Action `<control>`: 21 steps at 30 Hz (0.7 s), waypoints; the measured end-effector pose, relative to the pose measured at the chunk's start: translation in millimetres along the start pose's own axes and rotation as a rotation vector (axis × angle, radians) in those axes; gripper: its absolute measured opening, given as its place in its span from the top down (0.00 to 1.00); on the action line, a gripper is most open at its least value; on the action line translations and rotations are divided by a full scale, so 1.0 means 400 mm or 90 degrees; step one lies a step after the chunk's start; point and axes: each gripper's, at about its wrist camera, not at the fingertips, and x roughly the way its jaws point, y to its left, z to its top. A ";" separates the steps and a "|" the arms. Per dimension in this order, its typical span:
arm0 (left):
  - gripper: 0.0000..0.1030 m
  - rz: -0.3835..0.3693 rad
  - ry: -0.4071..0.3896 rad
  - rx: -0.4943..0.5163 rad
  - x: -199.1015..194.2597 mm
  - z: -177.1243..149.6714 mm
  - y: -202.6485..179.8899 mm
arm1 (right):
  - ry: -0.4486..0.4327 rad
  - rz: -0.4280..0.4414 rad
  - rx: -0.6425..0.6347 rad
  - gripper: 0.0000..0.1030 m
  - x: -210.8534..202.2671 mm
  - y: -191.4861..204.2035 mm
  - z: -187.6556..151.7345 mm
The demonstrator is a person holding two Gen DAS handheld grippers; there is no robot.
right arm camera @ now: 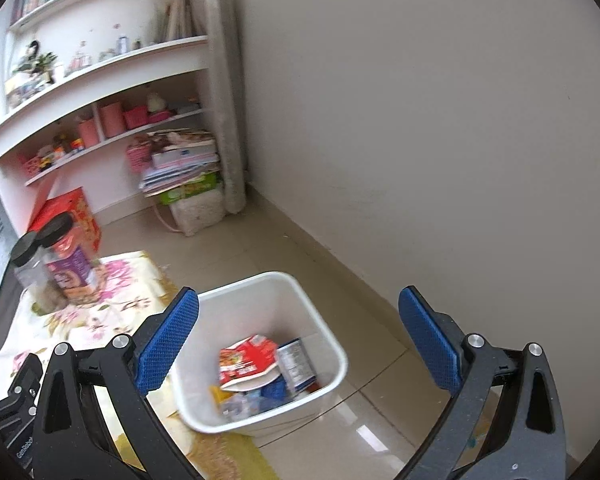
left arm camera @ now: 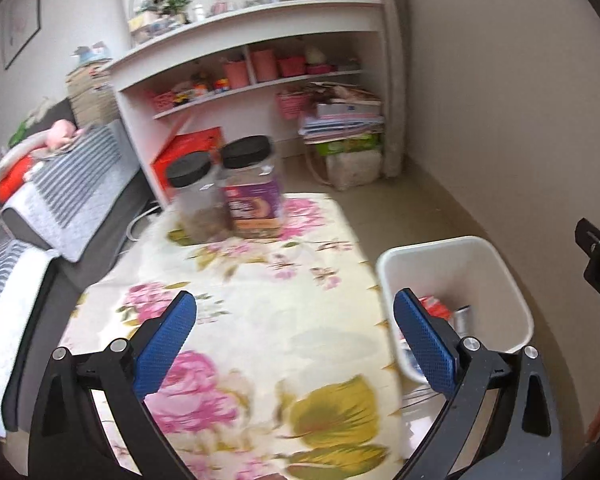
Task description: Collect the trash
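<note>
A white trash bin (right arm camera: 320,322) stands on the tiled floor beside the floral-cloth table (left arm camera: 260,280). It holds a red snack packet (right arm camera: 246,360), a can (right arm camera: 296,364) and other scraps. The bin also shows in the left wrist view (left arm camera: 496,280) at the right. My left gripper (left arm camera: 294,332) is open and empty over the table's cloth. My right gripper (right arm camera: 298,336) is open and empty above the bin. Its body shows at the right edge of the left wrist view (left arm camera: 598,260).
Two black-lidded jars (left arm camera: 252,188) stand at the table's far edge. A white shelf unit (left arm camera: 244,60) with pink pots, a red box (left arm camera: 188,152) and a stack of papers (left arm camera: 344,120) line the back wall. A sofa (left arm camera: 40,220) lies left.
</note>
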 end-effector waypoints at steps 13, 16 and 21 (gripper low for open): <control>0.07 0.059 0.031 -0.061 -0.049 -0.129 0.268 | -0.002 0.107 -0.047 0.07 -0.128 0.201 -0.129; 0.07 0.046 0.038 -0.080 -0.057 -0.156 0.313 | -0.003 0.134 -0.065 0.07 -0.156 0.247 -0.149; 0.07 0.056 0.027 -0.112 -0.063 -0.189 0.363 | -0.028 0.140 -0.109 0.07 -0.186 0.307 -0.186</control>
